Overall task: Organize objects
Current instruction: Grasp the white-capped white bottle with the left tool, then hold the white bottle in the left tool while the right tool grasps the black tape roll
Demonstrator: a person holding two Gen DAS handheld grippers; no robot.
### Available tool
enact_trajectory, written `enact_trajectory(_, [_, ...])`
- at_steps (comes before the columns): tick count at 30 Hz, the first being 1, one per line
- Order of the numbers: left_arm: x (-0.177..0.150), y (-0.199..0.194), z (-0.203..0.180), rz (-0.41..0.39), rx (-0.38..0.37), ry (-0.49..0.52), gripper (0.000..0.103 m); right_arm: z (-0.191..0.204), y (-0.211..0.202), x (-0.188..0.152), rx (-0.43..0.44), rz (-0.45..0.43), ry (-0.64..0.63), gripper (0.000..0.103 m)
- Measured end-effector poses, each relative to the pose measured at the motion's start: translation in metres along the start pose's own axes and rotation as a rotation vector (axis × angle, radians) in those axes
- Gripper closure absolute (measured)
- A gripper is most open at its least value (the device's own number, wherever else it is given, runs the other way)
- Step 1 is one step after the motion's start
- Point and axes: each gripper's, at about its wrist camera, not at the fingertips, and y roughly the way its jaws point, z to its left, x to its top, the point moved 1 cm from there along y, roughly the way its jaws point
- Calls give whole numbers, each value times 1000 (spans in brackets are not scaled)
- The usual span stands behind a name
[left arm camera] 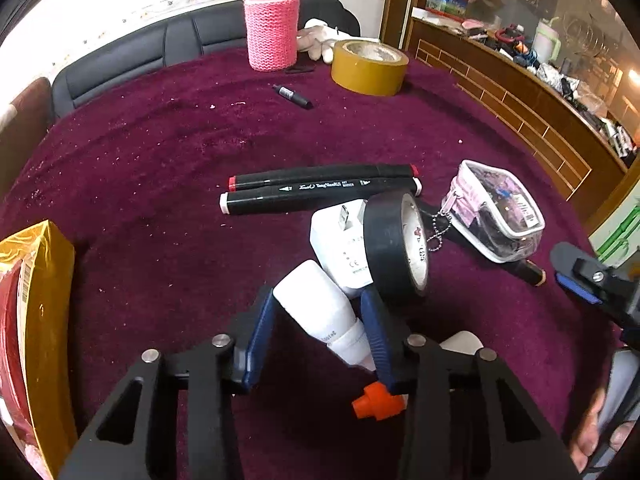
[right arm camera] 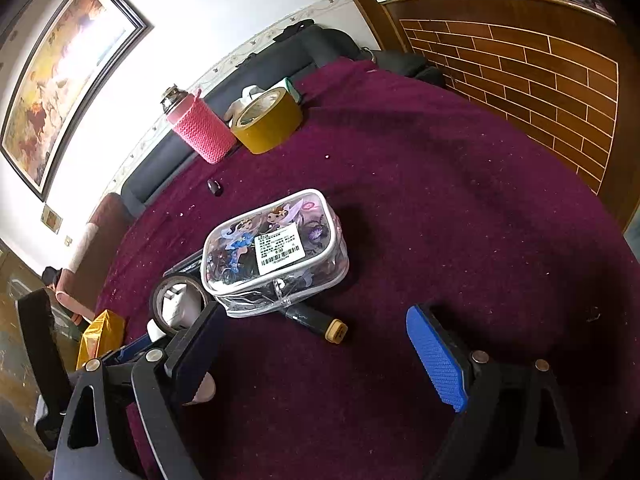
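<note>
My left gripper [left arm camera: 318, 306] is shut on a white squeeze bottle [left arm camera: 308, 286] with an orange cap [left arm camera: 376, 404]; both blue pads press its sides. The bottle lies on the purple cloth [left arm camera: 160, 200], its base against a white plug adapter [left arm camera: 340, 248] and a black tape roll [left arm camera: 394, 240] standing on edge. Beyond them lie two black art markers [left arm camera: 320, 190] side by side. My right gripper [right arm camera: 316, 356] is open, with nothing between its fingers, just short of a clear cartoon pouch [right arm camera: 276, 248]. A marker with a yellow end [right arm camera: 316, 322] sticks out from under the pouch.
At the far side of the table stand a pink knitted flask [left arm camera: 272, 28] and a wide brown tape roll [left arm camera: 370, 66], with a small black pen [left arm camera: 292, 96] in front. A yellow and red package [left arm camera: 32, 320] sits at the left edge. A wooden counter [right arm camera: 520, 64] runs along the right.
</note>
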Motion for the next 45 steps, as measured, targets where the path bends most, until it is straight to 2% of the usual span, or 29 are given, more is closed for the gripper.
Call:
enact_trajectory(2, [0,-11,4,-26,1,0,71,2,2,-1,-10,3,-15,9])
enact_trajectory(3, [-1,-17,4,-38,-1,7,77,3,3,-1,-13,5,-21,9])
enact_trajectory(4, [-2,-22,5,-45,0,17,78,4,4,-2,-17,6,-27,9])
enact_trajectory(10, [-24,-48,7,-50,-15,54,78,7,7,-5,-45,10,-55,9])
enact_trajectory(17, [-40,-25,10,31,15,40,78,12,8,-7,-76,4,-85,9])
enact_trajectory(21, [-47,-21,0,-3,72,77,78,11,8,-8,-74,1,-86,8])
enact_trajectory(25, [-53,-37,7,-30,8,46,78,10,7,-9,-76,-3,-88,8])
enact_trajectory(29, [-62,-81,24,-96,-73,-32,78,12,2,-7,-66,-25,-85,8])
enact_trajectory(32, [-73,-114,33,-148,-116,-63,78,28,-18,-8,-3,-56,-97,8])
enact_trajectory(35, [-86,-136,44,-182,-162,-95,78,74,-28,-12,58,-42,-241,8])
enact_trajectory(38, [-100,-153,54,-209,-173,-115,78,122,-12,-20,43,9,-416,9])
enact_trajectory(39, [-106,-160,59,-219,-171,-122,78,136,-2,-22,16,27,-470,10])
enact_trajectory(40, [-112,-166,64,-229,-167,-130,78,143,6,-24,-11,35,-502,16])
enact_trajectory(42, [-121,-174,77,-237,-159,-146,78,155,25,-26,-63,59,-548,31])
enact_trajectory(44, [-131,-182,92,-239,-155,-171,78,160,43,-29,-90,95,-562,50])
enact_trajectory(45, [-135,-184,98,-242,-151,-181,78,161,50,-30,-103,107,-565,54])
